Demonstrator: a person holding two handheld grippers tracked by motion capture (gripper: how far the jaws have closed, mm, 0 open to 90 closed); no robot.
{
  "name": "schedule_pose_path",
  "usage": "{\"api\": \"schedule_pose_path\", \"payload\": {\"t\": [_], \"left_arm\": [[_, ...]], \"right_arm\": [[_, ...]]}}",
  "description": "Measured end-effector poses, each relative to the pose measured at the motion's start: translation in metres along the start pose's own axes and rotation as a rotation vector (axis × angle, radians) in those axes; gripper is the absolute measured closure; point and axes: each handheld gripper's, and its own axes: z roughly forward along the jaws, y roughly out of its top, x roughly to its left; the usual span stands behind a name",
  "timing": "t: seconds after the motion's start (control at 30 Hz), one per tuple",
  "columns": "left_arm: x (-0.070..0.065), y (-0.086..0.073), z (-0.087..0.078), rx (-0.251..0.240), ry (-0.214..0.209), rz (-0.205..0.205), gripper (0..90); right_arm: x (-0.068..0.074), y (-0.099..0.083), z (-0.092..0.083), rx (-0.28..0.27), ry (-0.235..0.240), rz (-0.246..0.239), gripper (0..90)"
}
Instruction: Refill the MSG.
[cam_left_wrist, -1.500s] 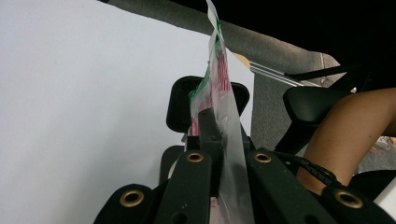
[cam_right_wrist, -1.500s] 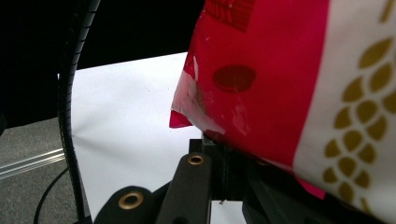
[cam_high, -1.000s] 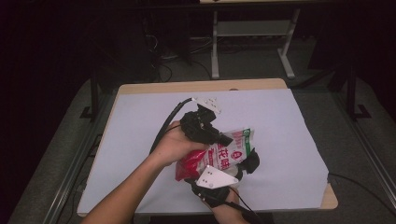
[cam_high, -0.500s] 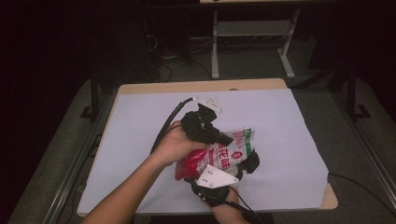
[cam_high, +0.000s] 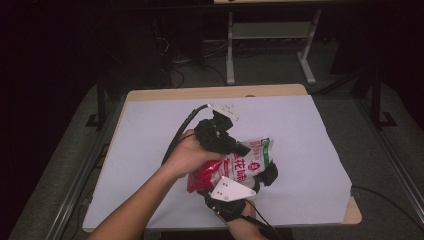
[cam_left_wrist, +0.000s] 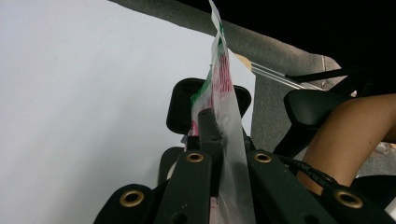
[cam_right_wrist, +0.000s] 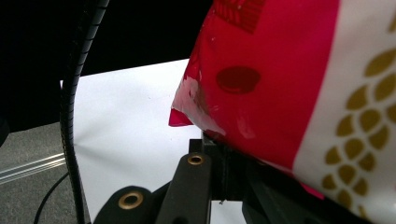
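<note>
- High view: holding a red and white snack bag over the desk.
- Left claw pinching the bag's top edge.
- Right claw pinching the bag's bottom.

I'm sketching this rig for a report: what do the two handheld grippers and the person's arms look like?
Both grippers are black, with brass-ringed holes on the jaw arms. The left gripper trails a ribbed black cable and carries a pale three-cornered plate, as does the right gripper. The forearms are bare, with no sleeves or gloves.
</note>
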Motion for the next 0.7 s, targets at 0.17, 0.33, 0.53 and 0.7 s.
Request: {"api": "schedule_pose_path", "payload": {"t": [0.17,0.33,0.53,0.7], "left_arm": [[0.0000,-0.0001,0.0000,-0.001,0.000,-0.001,90.0],[-0.0002,-0.0002,0.0001,0.001,0.002,0.000,90.0],[0.0000,-0.0003,0.0003,-0.003,0.002,-0.005,90.0],[0.0002,-0.0003,0.0004,-0.004,0.002,-0.006,90.0]], "right_arm": [[0.0000,0.0000,0.0001,-0.001,0.001,-0.002,90.0],[0.0000,0.0002,0.0003,-0.003,0.001,-0.004,90.0],[-0.0002,0.0002,0.0005,-0.002,0.001,-0.004,90.0],[-0.0006,0.0003,0.0006,-0.003,0.001,-0.003,90.0]]}}
